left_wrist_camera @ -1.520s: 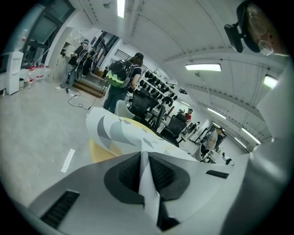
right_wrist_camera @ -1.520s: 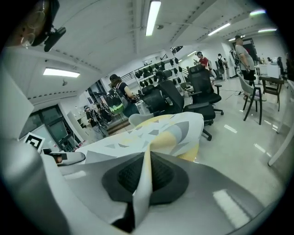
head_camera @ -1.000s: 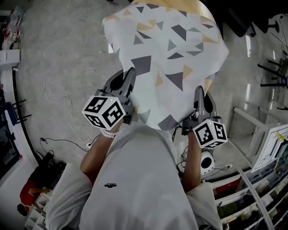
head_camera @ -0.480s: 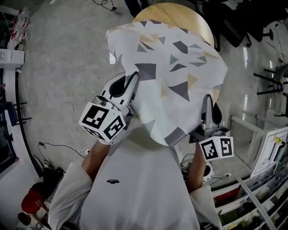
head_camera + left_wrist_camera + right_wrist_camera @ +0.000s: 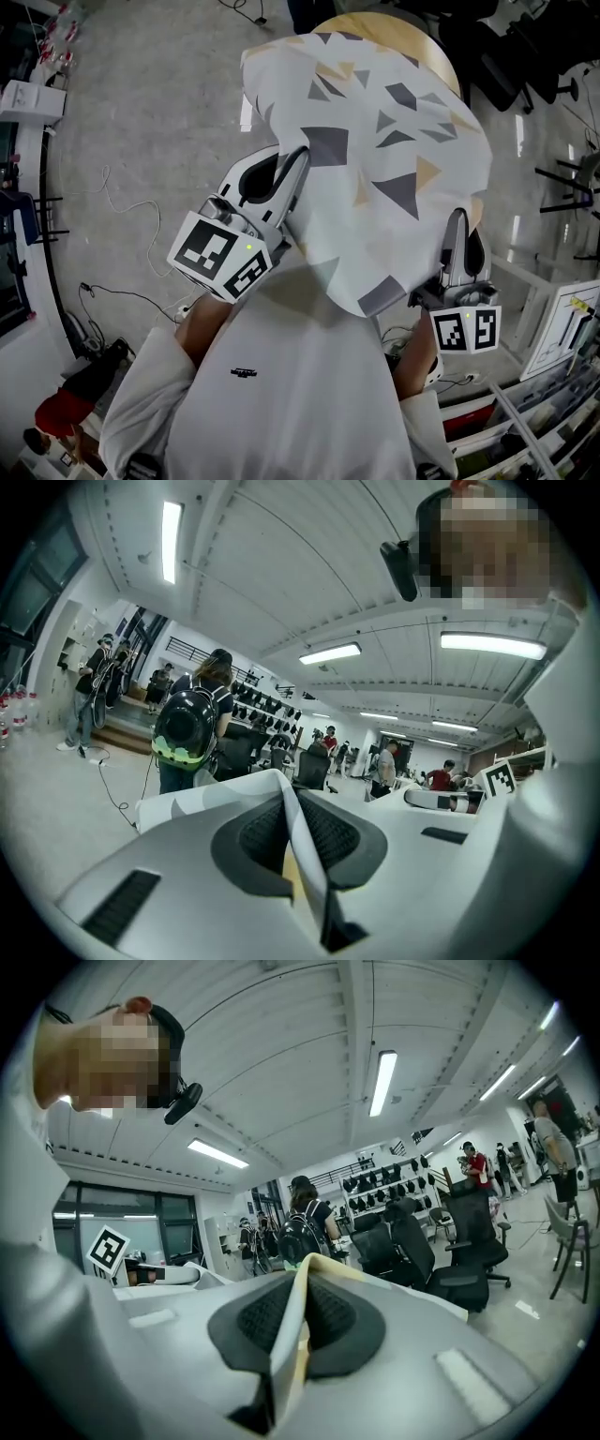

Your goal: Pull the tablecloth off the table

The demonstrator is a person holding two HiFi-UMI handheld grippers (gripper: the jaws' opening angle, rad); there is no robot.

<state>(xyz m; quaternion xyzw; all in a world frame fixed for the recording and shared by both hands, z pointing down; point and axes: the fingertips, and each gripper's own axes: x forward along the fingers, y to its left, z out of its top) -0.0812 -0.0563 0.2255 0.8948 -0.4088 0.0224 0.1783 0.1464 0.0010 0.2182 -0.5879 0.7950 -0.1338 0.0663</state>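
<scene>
A white tablecloth printed with grey and tan triangles hangs lifted between both grippers, draped over most of a round wooden table. My left gripper is shut on the cloth's near left edge. My right gripper is shut on the near right edge. In the left gripper view a thin fold of cloth is pinched between the dark ribbed pads. The right gripper view shows the same: a fold of cloth runs between its pads. Both grippers sit high, close to the person's chest.
Cables trail over the grey floor at left. Office chairs stand beyond the table, shelving at the right. Several people with backpacks stand farther off in the room.
Both grippers have risen with the cloth still pinched. The cloth has lifted and slid toward the person, baring more of the table's far edge.
</scene>
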